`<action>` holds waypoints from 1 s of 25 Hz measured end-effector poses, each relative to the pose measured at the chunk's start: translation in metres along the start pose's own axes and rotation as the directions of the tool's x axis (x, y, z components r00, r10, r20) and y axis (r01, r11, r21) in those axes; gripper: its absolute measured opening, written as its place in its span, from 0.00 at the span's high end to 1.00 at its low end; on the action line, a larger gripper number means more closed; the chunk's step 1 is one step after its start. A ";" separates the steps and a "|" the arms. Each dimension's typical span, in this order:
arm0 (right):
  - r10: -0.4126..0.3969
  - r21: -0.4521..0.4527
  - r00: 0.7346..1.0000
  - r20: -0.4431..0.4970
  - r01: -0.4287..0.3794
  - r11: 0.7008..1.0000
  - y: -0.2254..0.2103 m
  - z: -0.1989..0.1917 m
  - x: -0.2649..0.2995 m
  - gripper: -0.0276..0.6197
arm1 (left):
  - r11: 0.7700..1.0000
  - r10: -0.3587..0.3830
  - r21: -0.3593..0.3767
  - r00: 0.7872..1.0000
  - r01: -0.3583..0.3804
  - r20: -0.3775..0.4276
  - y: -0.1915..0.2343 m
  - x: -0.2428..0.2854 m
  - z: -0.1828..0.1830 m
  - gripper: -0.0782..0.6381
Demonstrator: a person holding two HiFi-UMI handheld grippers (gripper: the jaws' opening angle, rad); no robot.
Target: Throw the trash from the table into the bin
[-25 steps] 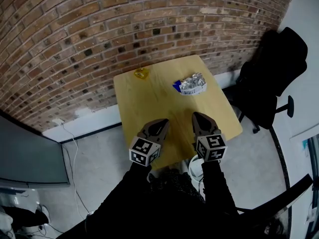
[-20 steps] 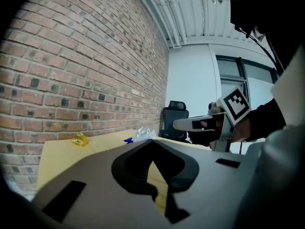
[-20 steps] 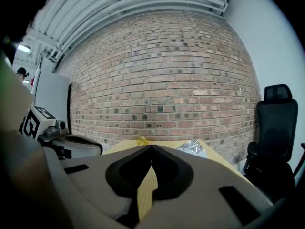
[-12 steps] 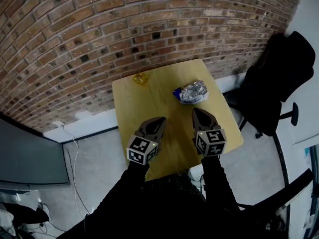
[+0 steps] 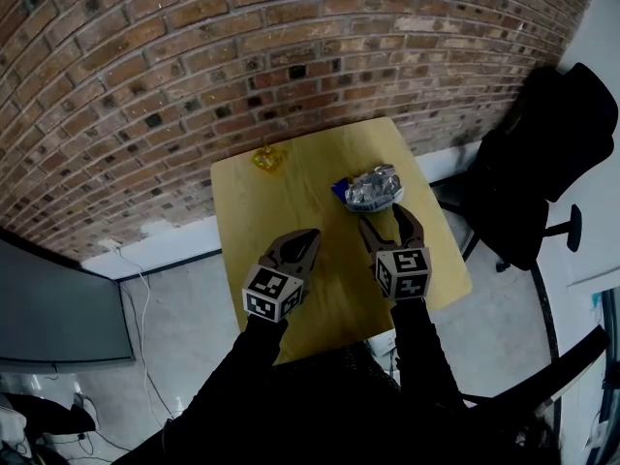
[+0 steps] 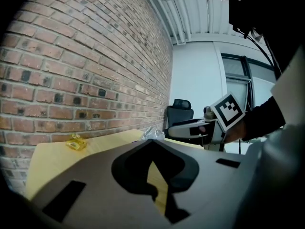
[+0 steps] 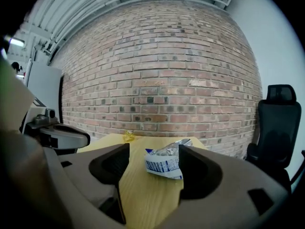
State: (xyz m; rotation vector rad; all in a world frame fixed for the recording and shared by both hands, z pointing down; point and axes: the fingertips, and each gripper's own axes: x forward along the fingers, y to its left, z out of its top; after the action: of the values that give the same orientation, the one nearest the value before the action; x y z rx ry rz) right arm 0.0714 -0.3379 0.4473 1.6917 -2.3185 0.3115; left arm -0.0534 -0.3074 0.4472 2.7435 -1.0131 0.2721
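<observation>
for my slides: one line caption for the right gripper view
Right tongs, just opened and empty, face a crumpled foil wrapper on the wooden table

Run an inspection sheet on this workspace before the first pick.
Surface: pale wooden table, set against the wall.
Job's things: crumpled foil wrapper towards the far right of the table; small yellow wrapper near the far left corner.
Clutter: nothing seen.
Grippers: left gripper shut, empty, over the table. Right gripper open; its fingers have just been opening, with the foil wrapper just ahead of them, not gripped.
Cables: thin cable on the floor left of the table.
Surroundings: brick wall behind; black office chair at right.
</observation>
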 end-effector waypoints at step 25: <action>0.085 -0.338 0.937 -0.338 -0.205 0.918 0.001 -0.044 0.075 0.38 | 0.996 0.083 -0.035 0.996 -0.084 -0.036 0.040 0.017 -0.013 0.88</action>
State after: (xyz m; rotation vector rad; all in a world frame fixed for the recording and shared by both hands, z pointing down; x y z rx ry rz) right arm 0.0523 -0.3914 0.5132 1.1926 -2.1046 0.1469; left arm -0.0684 -0.3446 0.4684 2.6584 -1.1145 0.3092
